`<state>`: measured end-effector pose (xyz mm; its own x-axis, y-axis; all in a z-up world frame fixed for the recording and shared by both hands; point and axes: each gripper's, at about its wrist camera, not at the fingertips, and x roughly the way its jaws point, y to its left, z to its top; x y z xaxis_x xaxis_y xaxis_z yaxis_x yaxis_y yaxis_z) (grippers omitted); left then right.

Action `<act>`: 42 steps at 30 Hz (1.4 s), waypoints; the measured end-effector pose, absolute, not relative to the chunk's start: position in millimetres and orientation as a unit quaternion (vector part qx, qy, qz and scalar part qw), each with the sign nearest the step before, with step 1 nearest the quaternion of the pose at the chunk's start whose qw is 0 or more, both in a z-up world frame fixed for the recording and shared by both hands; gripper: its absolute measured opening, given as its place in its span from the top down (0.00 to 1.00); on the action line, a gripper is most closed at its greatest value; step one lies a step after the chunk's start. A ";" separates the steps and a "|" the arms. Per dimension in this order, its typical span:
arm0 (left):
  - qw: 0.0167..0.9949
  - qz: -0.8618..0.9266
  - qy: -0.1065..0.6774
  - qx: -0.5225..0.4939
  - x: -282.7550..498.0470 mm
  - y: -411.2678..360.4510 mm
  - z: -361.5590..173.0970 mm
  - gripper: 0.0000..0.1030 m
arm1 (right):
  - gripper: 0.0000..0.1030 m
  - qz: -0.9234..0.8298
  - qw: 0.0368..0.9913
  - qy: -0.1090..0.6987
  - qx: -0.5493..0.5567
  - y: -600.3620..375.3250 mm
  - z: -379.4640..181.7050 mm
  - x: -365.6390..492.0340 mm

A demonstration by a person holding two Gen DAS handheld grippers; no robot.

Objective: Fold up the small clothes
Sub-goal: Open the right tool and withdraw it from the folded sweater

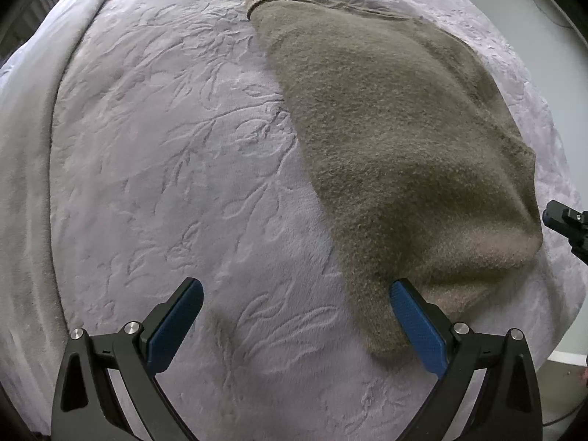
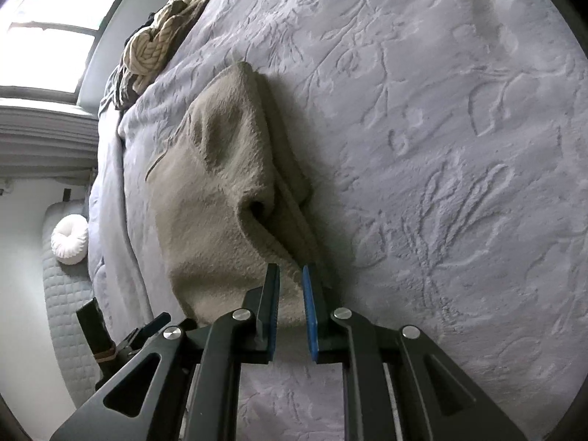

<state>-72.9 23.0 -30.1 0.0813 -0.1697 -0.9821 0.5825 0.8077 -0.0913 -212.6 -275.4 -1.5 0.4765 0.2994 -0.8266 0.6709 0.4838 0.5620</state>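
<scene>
Blue-padded, the right gripper (image 2: 291, 275) pinches a lifted edge of the tan fleece garment (image 2: 220, 198), which lies folded and rumpled on the grey embossed bedspread (image 2: 459, 128). Knitted clothes (image 2: 154, 47) pile up near the window. Beside it, the left gripper (image 1: 296, 294) hangs wide open, empty.

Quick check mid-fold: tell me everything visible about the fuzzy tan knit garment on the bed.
The fuzzy tan knit garment looks soft and woolly, with a ribbed hem at its far end. It lies partly folded in layers on the embossed grey bedspread. The right gripper is shut on its lifted near edge; the left gripper stands open over a corner, one finger above the fabric.
</scene>
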 end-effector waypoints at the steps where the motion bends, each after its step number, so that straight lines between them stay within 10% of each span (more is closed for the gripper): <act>1: 0.717 -0.261 0.624 0.167 -72.4 21.6 -26.1 0.01 | 0.80 -0.131 0.705 0.495 0.491 -274.8 -2.1 -211.0; 5: 0.719 -0.254 0.624 0.169 -72.8 21.8 -20.4 0.01 | 0.44 -0.134 0.708 0.496 0.484 -276.2 -1.7 -204.5; 16: 0.752 -0.217 0.613 0.108 -57.7 43.5 4.1 0.01 | 0.21 -0.127 0.714 0.498 0.475 -280.9 -1.5 -198.2; 42: 0.747 -0.186 0.629 0.110 -21.1 9.0 -11.7 0.01 | 0.21 -0.110 0.729 0.514 0.438 -306.2 -6.6 -160.6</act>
<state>-21.1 9.0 -11.7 0.1392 -0.1405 -0.9802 0.4164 0.9064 -0.0708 -160.6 -306.2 -6.6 0.4468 0.2894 -0.8465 0.6108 0.5927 0.5250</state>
